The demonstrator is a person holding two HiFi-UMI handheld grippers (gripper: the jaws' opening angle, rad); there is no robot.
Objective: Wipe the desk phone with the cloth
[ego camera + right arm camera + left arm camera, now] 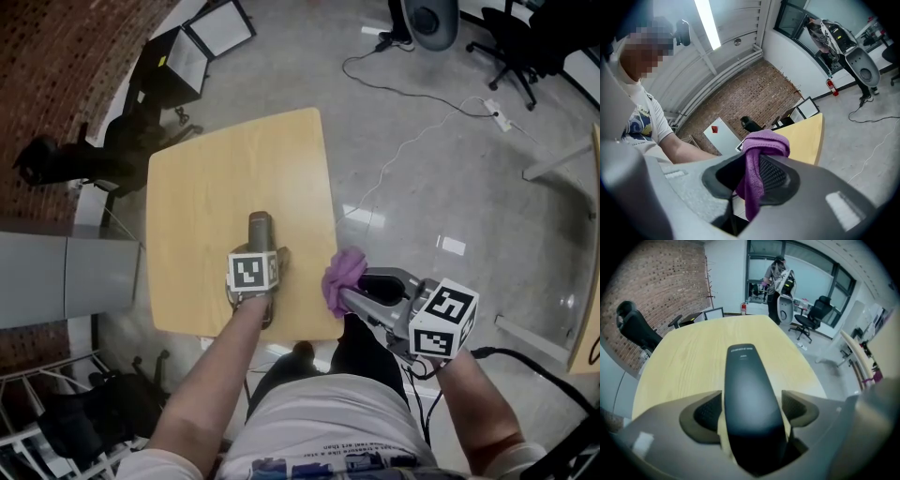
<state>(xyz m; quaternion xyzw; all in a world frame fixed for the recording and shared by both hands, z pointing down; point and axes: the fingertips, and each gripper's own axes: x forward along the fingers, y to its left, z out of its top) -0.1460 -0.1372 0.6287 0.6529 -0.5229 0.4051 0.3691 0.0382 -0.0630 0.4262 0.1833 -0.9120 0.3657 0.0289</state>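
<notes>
A dark phone handset (260, 228) lies lengthwise on the light wooden table (216, 169), near its front edge. My left gripper (259, 251) points steeply down over the handset's near end. In the left gripper view the handset (746, 376) runs between the two jaws of the left gripper (752, 408). A strip of table shows on each side of it, so the pads are not pressing: open. My right gripper (348, 296) hovers just off the table's front right corner, shut on a bunched purple cloth (343, 276). The cloth (764, 143) hangs pinched between the pads of the right gripper (754, 176).
Studio light panels (202, 42) stand by the brick wall beyond the table's far left corner. A white cable (403, 141) runs over the grey floor at right, and office chairs (511, 37) stand farther back. A person (777, 277) stands far off by the windows.
</notes>
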